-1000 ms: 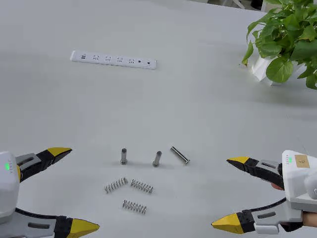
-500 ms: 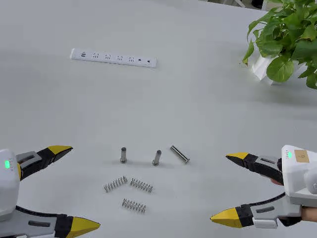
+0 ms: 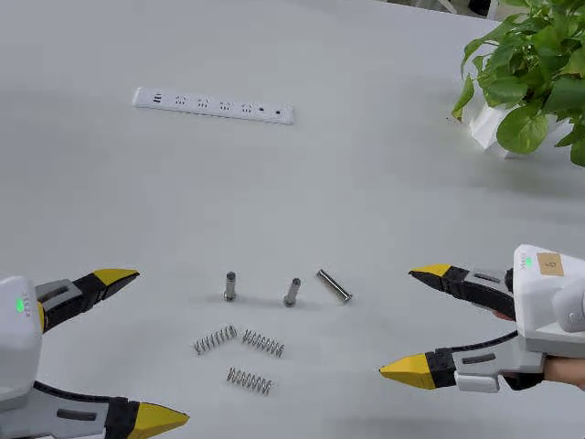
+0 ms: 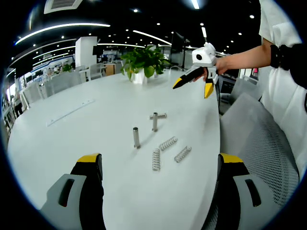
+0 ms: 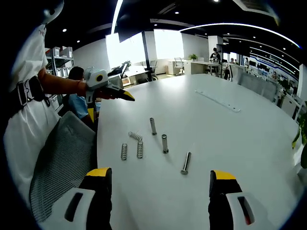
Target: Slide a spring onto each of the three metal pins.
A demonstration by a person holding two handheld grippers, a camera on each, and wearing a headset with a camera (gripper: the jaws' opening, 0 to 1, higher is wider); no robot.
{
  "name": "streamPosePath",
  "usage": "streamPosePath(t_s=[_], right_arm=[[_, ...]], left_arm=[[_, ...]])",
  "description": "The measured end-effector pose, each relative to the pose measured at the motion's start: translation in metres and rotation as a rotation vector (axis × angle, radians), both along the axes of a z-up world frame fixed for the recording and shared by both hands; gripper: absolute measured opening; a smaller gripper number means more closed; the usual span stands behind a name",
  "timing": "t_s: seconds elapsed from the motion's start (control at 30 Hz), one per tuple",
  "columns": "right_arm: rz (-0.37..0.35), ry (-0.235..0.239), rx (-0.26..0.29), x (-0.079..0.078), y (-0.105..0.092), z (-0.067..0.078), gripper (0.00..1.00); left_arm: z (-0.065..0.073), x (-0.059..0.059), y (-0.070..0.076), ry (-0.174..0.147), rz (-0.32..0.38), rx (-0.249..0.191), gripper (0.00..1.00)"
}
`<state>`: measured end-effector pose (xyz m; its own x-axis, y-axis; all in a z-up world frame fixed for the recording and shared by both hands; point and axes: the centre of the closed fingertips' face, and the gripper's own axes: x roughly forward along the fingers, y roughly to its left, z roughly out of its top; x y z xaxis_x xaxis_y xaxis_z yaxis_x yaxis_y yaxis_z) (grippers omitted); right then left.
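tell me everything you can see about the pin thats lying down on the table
The lying pin is a short, shiny silver rod, steel by the look, bare, with no spring on it. It lies flat on the white table, slanted in the head view, rightmost of the three pins. In the right gripper view its nearer end looks slightly wider, like a head. It lies apart from the nearest upright pin and from the springs; only the table touches it.

A tan sticker (image 3: 549, 263) on the right hand-held gripper (image 3: 408, 320) reads "6" (small and rather faint)
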<state>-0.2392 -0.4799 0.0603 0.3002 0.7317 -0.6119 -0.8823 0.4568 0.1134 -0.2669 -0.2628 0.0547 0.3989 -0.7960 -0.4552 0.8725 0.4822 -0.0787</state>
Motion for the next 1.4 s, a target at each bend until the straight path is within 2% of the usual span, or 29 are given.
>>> streamPosePath(t_s=[0.33,0.6,0.67,0.73,0.83,1.0,1.4], right_arm=[[-0.022,0.000,-0.006,0.025,0.010,0.003,0.68],[-0.044,0.018,-0.032,0.047,0.019,-0.003,0.56],[-0.058,0.039,-0.039,0.053,0.020,-0.006,0.52],[-0.077,0.070,-0.072,0.057,0.018,-0.012,0.45],[-0.089,0.072,-0.061,0.066,0.023,-0.014,0.45],[-0.102,0.088,-0.084,0.077,0.030,-0.022,0.41],[-0.095,0.154,-0.197,0.091,0.042,-0.053,0.26]], left_arm=[[0.000,0.004,-0.002,0.008,0.005,-0.013,0.99],[-0.001,0.007,-0.002,0.018,0.002,-0.024,0.99],[-0.001,0.008,-0.002,0.020,0.002,-0.028,0.99],[-0.001,0.010,-0.003,0.022,0.006,-0.036,0.99],[-0.002,0.012,-0.002,0.024,0.007,-0.036,0.99],[-0.003,0.014,-0.003,0.029,0.007,-0.040,0.99],[-0.005,0.018,-0.003,0.037,0.018,-0.061,0.99]])
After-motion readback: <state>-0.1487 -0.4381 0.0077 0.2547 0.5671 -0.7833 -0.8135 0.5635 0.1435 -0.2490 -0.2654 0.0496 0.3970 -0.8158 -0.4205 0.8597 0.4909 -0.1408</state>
